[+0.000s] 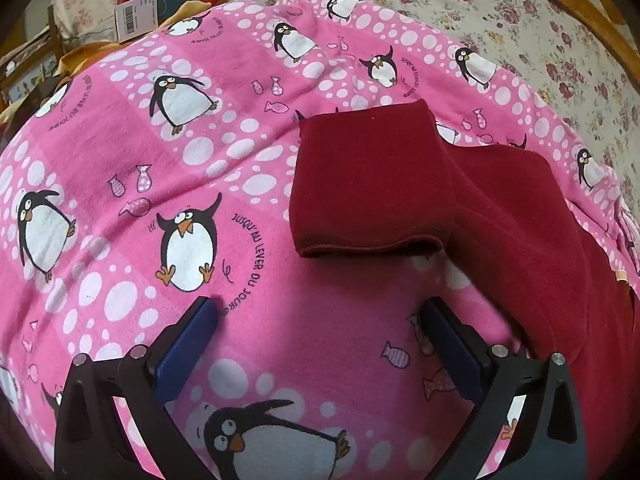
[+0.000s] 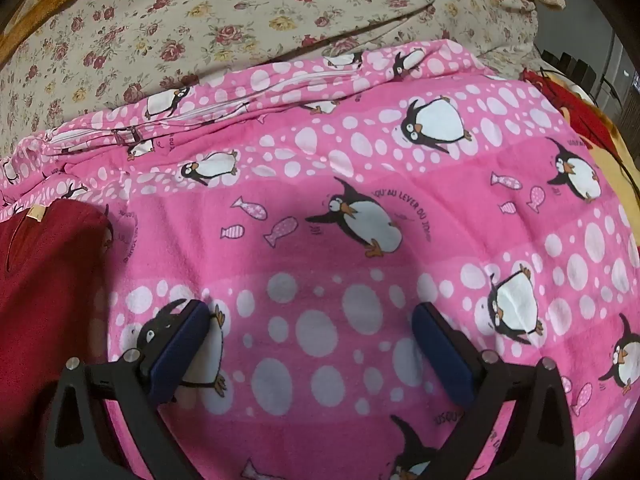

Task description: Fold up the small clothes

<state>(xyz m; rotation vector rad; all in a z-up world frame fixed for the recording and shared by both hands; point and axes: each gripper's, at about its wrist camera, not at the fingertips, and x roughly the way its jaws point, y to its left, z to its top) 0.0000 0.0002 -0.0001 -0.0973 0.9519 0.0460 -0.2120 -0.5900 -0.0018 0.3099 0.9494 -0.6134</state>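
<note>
Left gripper (image 1: 320, 312) hangs with jaws wide apart over bare pink penguin blanket (image 1: 132, 160), nothing between the pads; wide flat room runs ahead and to its left; to the right the dark red garment (image 1: 500, 220) blocks the way, its folded sleeve (image 1: 368, 184) lying across the path just ahead of the right fingertip; at the far left edge a tagged pile of clutter (image 1: 132, 16) closes things off. Right gripper (image 2: 312, 316), jaws also spread, sits above flat blanket (image 2: 360, 160); open room ahead and right; the garment (image 2: 48, 280) crowds its left side; a rumpled blanket ridge with a zipper (image 2: 224, 92) rises ahead, floral bedsheet (image 2: 240, 12) beyond.
</note>
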